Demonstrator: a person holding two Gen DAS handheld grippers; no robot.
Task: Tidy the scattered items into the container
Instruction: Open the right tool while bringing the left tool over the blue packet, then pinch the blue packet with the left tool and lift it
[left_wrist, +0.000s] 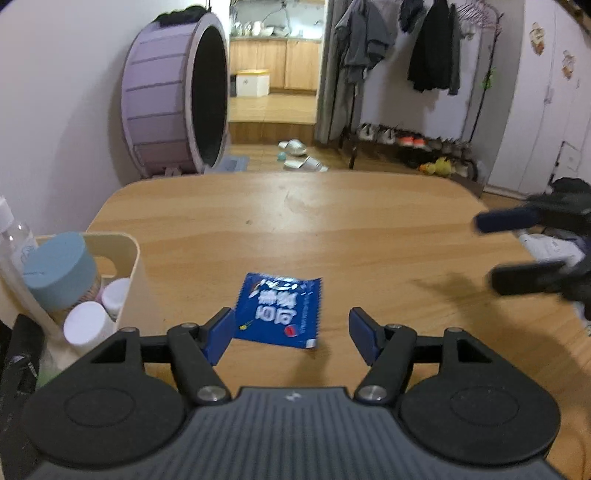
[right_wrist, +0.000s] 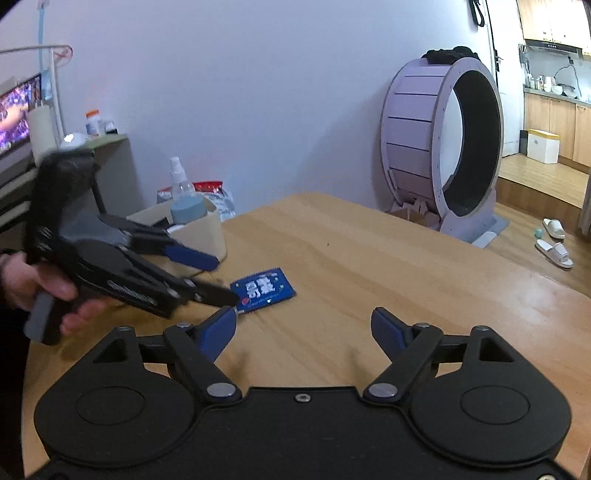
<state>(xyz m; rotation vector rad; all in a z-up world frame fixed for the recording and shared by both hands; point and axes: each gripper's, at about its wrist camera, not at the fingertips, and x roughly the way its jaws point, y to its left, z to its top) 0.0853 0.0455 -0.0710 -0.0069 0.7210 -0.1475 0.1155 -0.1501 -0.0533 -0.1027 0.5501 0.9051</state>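
The blue snack packet (left_wrist: 281, 309) lies flat on the wooden table (left_wrist: 332, 229), printed face up, outside the container and just to its right. The cream storage bin (left_wrist: 127, 258) stands at the near left edge of the table. Contents of the bin: a jar with a light blue lid (left_wrist: 61, 267), upright; two white-capped bottles (left_wrist: 86, 325) beside the jar, nearer the bin's right wall; a clear spray bottle (right_wrist: 180, 177) at the far left side. A dark object at the bin's near end cannot be identified. The left gripper (left_wrist: 291, 334) is released, jaws spread wide, with its left blue pad just beside the packet's near left corner; in the right wrist view one fingertip overlaps the packet's near corner, but contact cannot be confirmed. The right gripper (right_wrist: 304, 330) is likewise released and empty, positioned over bare table to the right of the packet, well apart from it. A lilac cat exercise wheel (right_wrist: 443, 147) stands on the floor beyond the table's far edge.
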